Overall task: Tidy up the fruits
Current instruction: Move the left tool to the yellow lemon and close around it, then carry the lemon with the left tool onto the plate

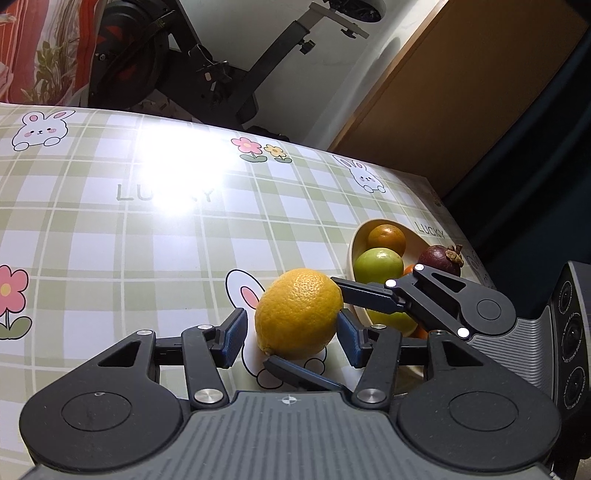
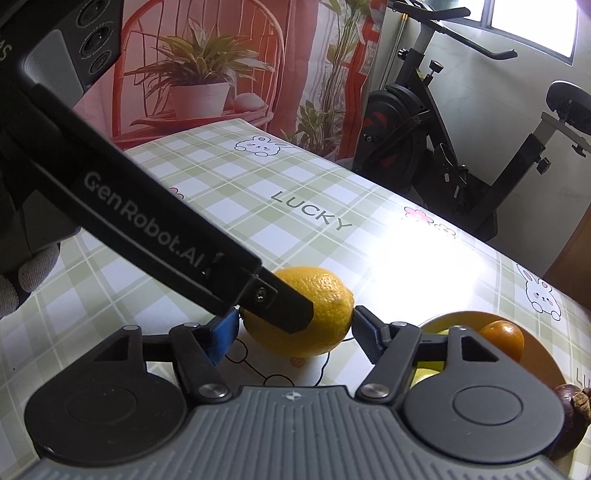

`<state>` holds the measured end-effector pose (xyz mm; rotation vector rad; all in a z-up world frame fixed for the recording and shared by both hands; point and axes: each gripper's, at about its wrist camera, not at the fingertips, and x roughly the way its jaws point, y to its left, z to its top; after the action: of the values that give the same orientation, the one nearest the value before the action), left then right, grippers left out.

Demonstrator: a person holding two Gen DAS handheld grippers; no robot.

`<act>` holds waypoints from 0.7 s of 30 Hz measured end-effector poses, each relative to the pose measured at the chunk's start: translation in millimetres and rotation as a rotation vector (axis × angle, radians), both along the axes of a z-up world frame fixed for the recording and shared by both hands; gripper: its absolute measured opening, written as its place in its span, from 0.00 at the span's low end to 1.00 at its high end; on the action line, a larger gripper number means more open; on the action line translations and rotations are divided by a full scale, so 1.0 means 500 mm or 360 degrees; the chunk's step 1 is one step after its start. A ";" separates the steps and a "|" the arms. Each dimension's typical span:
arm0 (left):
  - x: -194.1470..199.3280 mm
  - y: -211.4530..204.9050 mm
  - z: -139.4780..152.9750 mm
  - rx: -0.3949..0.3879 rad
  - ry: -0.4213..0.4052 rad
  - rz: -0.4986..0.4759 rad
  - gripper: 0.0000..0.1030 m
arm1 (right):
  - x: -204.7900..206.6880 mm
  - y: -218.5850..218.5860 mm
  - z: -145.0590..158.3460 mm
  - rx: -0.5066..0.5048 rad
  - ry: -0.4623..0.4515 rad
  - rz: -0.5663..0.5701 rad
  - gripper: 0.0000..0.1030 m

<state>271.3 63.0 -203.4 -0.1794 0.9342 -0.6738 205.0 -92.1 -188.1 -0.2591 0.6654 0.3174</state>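
Checked surface [image 1: 110,240]: a lemon [image 1: 298,313] is bracketed by left tool [image 1: 291,338] and right tool [image 2: 293,332], both spread, ungripped; bowl [image 1: 355,243] already holds other fruit.

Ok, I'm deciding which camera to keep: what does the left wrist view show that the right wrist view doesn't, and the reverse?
Only the left wrist view: both fingers of the right gripper flanking the lemon, and the green apple unobstructed.
Only the right wrist view: a gloved hand, the GenRobot.AI lettering and a window.
Both: the lemon on the checked tablecloth, the bowl, an orange fruit, the mangosteen and the exercise bike.
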 end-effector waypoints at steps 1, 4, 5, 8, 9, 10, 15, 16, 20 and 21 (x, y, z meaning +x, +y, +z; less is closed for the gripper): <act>0.002 -0.002 -0.001 -0.0004 0.0004 0.0002 0.55 | 0.002 0.000 -0.001 -0.0002 0.0003 -0.0004 0.68; 0.004 -0.007 -0.006 -0.0025 0.0022 0.0000 0.55 | 0.003 -0.001 -0.007 -0.0008 0.0015 -0.0026 0.67; 0.002 -0.009 -0.009 -0.0027 0.0023 -0.0005 0.55 | 0.001 -0.003 -0.008 0.0002 0.0015 -0.0032 0.67; -0.007 -0.016 -0.012 -0.0019 0.0006 -0.0011 0.54 | -0.008 -0.007 -0.008 0.0035 0.0014 -0.0056 0.67; -0.013 -0.019 -0.010 -0.0007 -0.0006 -0.0012 0.53 | -0.008 -0.008 -0.006 0.0054 0.0015 -0.0068 0.67; -0.018 -0.022 -0.008 0.0007 -0.0018 -0.0014 0.53 | -0.010 -0.010 -0.005 0.0076 0.0016 -0.0080 0.66; -0.048 -0.034 0.017 0.0031 -0.0105 -0.0026 0.53 | -0.043 -0.021 0.013 0.0186 -0.0066 -0.0154 0.66; -0.053 -0.034 0.025 0.0025 -0.0121 -0.0026 0.53 | -0.049 -0.024 0.019 0.0203 -0.0086 -0.0166 0.66; -0.077 -0.048 0.063 0.0031 -0.0207 -0.0046 0.53 | -0.079 -0.035 0.047 0.0244 -0.0179 -0.0202 0.67; -0.083 -0.052 0.071 0.0036 -0.0226 -0.0054 0.53 | -0.085 -0.037 0.054 0.0254 -0.0199 -0.0213 0.67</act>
<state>229.9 36.7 -168.0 -0.0947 0.8099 -0.6980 162.5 -110.7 -160.9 -0.0806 0.5278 0.2227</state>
